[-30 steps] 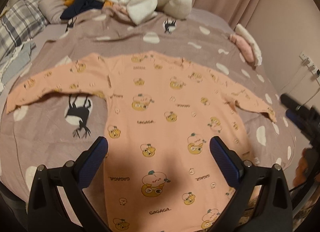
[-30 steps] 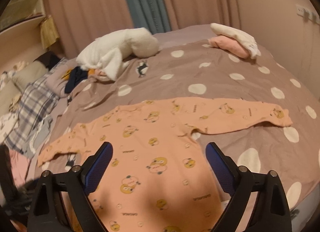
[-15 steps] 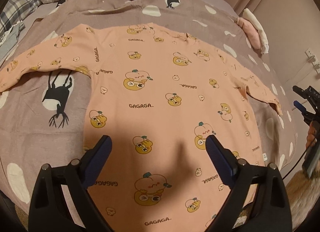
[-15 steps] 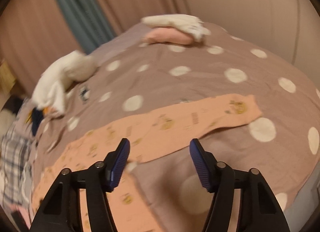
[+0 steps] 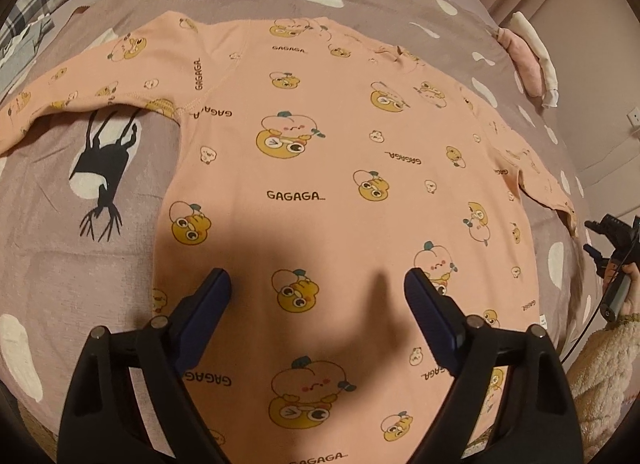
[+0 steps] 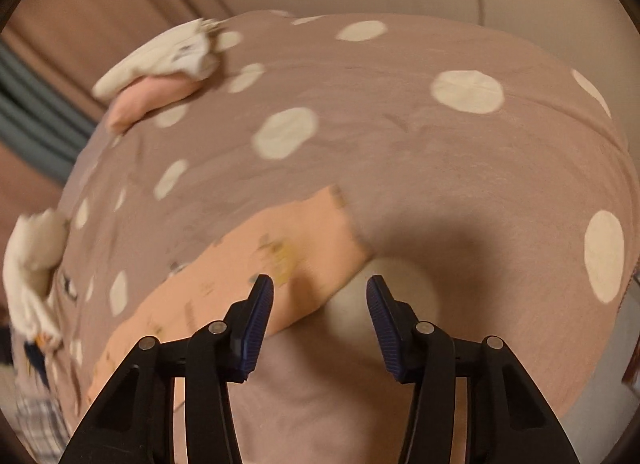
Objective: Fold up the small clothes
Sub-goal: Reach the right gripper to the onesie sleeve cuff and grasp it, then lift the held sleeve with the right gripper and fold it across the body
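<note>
Sleeve fold about to start
Right gripper (image 6: 320, 304), fingers spread, lines up on the shirt (image 5: 340, 167) cuff (image 6: 320, 232); left gripper (image 5: 316, 296) hovers, fingers spread.

Both black plastic tongs, left (image 5: 318, 288) and right (image 6: 320, 296), carry ribbed dark-blue pads (image 6: 258, 324) and silver pivot screws (image 5: 474, 320); a cream fleece sleeve (image 5: 600, 364) shows right of the left tongs.

Warm, dim indoor light, left wrist view sharp, dark shadow across the shirt (image 5: 360, 167) near the left gripper (image 5: 316, 284), right wrist view motion-blurred, shadow on the bedspread (image 6: 460, 191), strong fisheye bending, black vignette corners.
</note>
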Available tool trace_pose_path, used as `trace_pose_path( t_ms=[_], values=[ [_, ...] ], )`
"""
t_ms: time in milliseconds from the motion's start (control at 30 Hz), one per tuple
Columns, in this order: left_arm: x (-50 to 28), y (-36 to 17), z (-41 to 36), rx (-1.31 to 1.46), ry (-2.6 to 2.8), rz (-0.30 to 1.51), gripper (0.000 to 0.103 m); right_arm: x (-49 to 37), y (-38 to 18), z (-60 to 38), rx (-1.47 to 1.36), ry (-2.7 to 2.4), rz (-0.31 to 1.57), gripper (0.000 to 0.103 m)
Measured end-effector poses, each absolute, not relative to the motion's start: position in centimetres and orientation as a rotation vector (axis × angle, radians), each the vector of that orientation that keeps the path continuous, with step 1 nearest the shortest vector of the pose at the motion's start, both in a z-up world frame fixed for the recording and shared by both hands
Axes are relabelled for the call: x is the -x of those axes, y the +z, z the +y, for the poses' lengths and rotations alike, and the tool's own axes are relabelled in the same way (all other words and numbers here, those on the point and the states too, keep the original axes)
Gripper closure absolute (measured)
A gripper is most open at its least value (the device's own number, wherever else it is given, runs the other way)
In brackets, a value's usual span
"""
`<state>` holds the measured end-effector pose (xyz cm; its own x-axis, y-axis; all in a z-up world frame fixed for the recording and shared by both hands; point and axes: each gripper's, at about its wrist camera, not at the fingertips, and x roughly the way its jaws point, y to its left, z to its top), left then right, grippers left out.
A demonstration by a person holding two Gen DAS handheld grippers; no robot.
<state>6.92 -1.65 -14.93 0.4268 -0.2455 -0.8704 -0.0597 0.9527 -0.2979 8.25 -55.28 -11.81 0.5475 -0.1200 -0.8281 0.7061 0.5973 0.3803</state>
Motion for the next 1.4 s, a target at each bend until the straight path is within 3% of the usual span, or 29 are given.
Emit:
trace_pose_path(
  t_ms=[300,400,433,567,1033,1400],
  values=[
    [-7.2,-15.0,-1.7,0.307,-0.095,1.127,0.015,-8.9,-14.9,-56.7,-0.918,-0.463,0.837,0.064],
    [-7.3,-14.6,-1.8,0.310,-0.093,1.118,0.016,-9.7,-15.3,-56.3,-0.909,-0.426,0.847,0.082],
    [-7.3,-14.4,-1.8,0.310,-0.090,1.114,0.016,-10.0,-15.5,-56.4,-0.893,-0.436,0.854,0.093],
    [-7.0,-13.5,-1.4,0.303,-0.077,1.085,0.017,-10.1,-14.0,-56.2,-0.847,-0.467,0.825,0.094],
    [-6.2,-10.2,1.2,0.337,-0.019,0.978,0.017,-13.4,1.9,-46.3,-0.516,-0.225,0.582,0.094],
    [-5.5,-8.8,3.5,0.373,0.015,0.930,0.017,-16.0,5.1,-33.1,-0.334,0.081,0.577,0.094]
  ],
)
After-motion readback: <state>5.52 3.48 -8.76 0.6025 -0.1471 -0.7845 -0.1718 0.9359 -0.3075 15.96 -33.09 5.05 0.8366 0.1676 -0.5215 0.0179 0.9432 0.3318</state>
